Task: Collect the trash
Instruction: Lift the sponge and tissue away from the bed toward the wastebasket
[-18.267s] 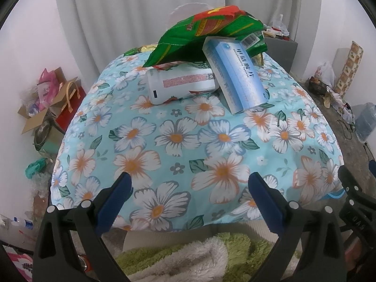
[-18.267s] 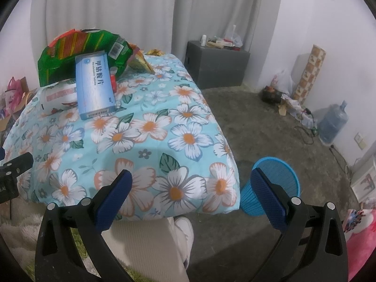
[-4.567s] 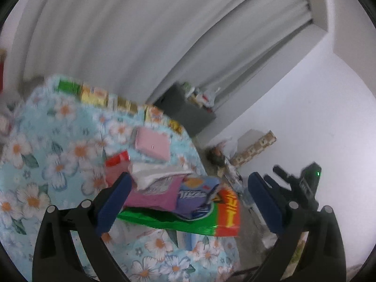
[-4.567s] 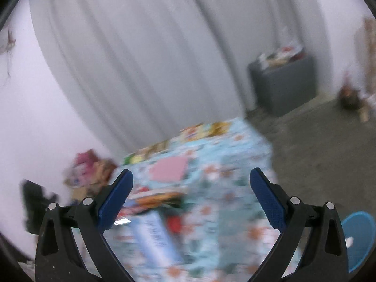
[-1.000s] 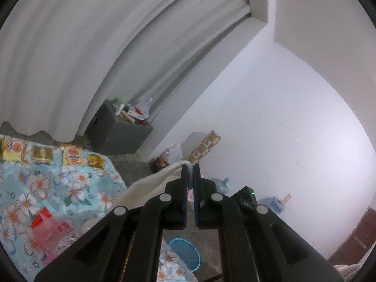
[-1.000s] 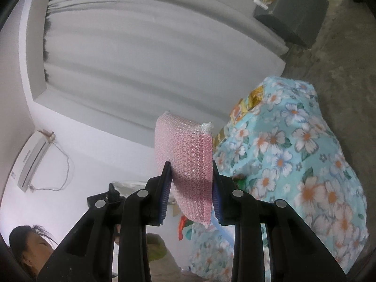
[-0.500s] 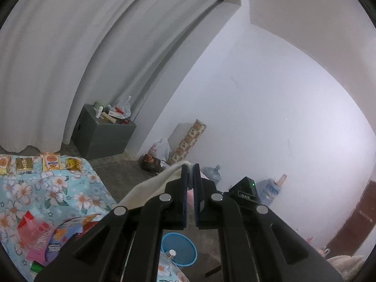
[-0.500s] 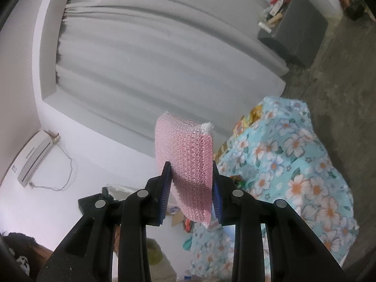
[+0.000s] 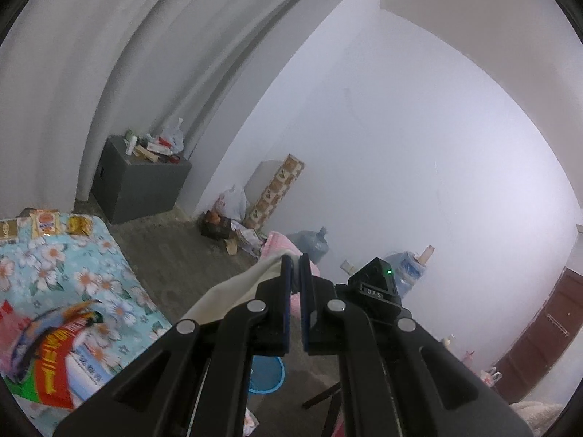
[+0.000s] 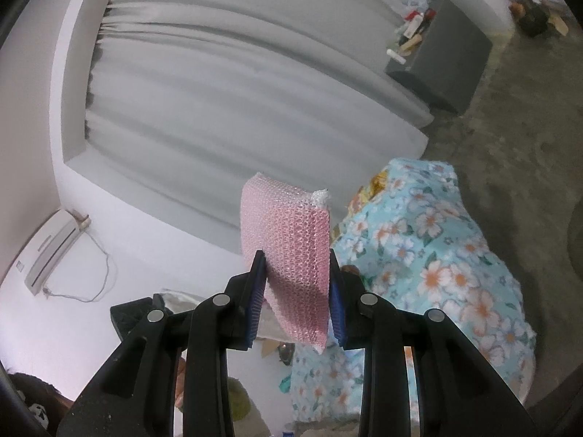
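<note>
You have swung both grippers toward the blue bin (image 9: 265,374) on the floor. Your left gripper (image 9: 296,266) stays clenched on the white tissue (image 9: 237,293), your right gripper (image 10: 296,276) grasps the pink bubble wrap (image 10: 288,233), carried for dropping.

Pink bubble-wrap pouch (image 10: 288,240): dimpled, glossy plastic. Floral tablecloth (image 10: 437,255): matt printed cloth. Floor (image 10: 510,116): rough concrete.

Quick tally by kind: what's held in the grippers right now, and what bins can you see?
Pink bubble-wrap pouch, in the right gripper: 1
White tissue, in the left gripper: 1
Blue bin on the floor: 1
Total: 3
</note>
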The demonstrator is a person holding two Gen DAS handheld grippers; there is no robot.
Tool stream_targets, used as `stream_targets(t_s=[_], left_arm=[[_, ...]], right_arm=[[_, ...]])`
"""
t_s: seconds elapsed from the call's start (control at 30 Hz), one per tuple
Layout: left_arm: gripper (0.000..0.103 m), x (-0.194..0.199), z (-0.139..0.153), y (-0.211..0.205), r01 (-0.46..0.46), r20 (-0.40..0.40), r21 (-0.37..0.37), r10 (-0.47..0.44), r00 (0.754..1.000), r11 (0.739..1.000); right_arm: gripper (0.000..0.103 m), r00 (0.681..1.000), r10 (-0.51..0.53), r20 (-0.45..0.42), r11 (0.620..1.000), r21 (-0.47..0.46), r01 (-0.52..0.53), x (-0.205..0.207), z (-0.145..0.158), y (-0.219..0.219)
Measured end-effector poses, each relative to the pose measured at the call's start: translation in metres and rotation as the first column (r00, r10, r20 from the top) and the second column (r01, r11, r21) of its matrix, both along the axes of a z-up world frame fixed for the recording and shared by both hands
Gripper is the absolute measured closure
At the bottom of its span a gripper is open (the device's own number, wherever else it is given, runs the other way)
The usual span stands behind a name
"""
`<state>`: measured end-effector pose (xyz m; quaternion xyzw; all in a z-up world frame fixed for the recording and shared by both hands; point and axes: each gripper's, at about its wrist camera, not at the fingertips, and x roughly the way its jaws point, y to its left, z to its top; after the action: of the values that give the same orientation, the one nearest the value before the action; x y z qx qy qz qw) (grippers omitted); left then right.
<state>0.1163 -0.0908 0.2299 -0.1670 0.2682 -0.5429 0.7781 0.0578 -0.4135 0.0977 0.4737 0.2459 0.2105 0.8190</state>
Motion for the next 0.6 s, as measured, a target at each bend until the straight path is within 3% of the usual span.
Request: stream_targets(t_s=[0.23,0.6], left_arm=[[0.099,-0.002,-0.014,-0.035,0.008,-0.027,0.041,-0.007,1.0,0.999],[0.099,0.007,-0.052,-0.084,0.036,-0.131,0.094,-0.024,0.991,0.995]], right_arm=[[0.074,0.999,-0.017,-0.035,1.0,-0.01,0.017,-0.012,-0.009,-0.013],[0.074,0.994,-0.052,-0.098,0.999,-0.021,0.051,-0.02,-0.027,-0.035]])
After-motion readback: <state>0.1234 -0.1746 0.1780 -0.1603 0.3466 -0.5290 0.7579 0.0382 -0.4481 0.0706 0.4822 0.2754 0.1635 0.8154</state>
